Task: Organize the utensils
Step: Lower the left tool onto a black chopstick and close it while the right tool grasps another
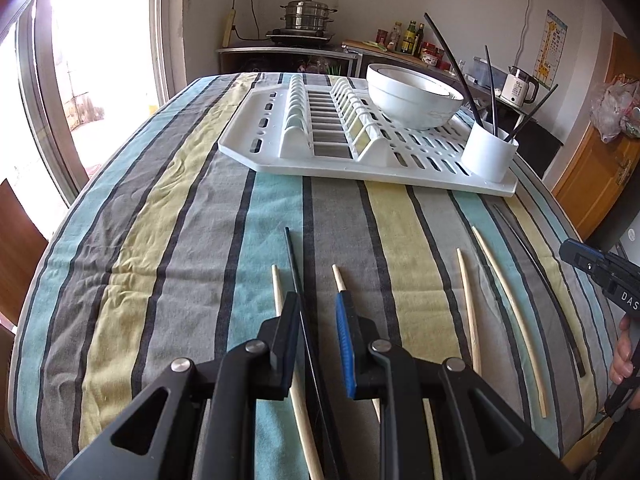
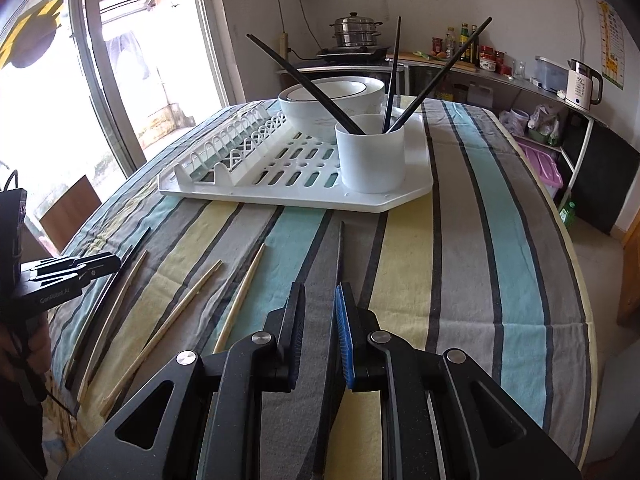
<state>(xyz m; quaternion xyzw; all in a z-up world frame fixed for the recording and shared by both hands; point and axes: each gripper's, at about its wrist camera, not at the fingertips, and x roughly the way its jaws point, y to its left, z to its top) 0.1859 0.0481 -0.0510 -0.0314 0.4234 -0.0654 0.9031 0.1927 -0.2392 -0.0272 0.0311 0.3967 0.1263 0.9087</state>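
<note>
My left gripper (image 1: 318, 300) is open low over the striped cloth, with a black chopstick (image 1: 291, 256) lying on the table between its fingers, close to the left pad. Several wooden chopsticks (image 1: 468, 300) lie loose around it. My right gripper (image 2: 322, 292) is also open, with another black chopstick (image 2: 341, 248) running between its jaws on the cloth. More wooden chopsticks (image 2: 244, 296) lie to its left. A white holder cup (image 2: 372, 156) on the drying rack (image 2: 280, 196) holds three black chopsticks. Each gripper shows in the other view: the right gripper (image 1: 592, 264) and the left gripper (image 2: 92, 264).
Stacked white bowls (image 1: 412, 96) sit on the rack (image 1: 248, 148) behind the cup (image 1: 490, 152). The table's right edge falls away past the yellow stripe. A counter with a steamer pot (image 1: 306, 16), bottles and a kettle (image 2: 582, 84) stands against the back wall. A person's hand (image 1: 622, 356) holds the right gripper.
</note>
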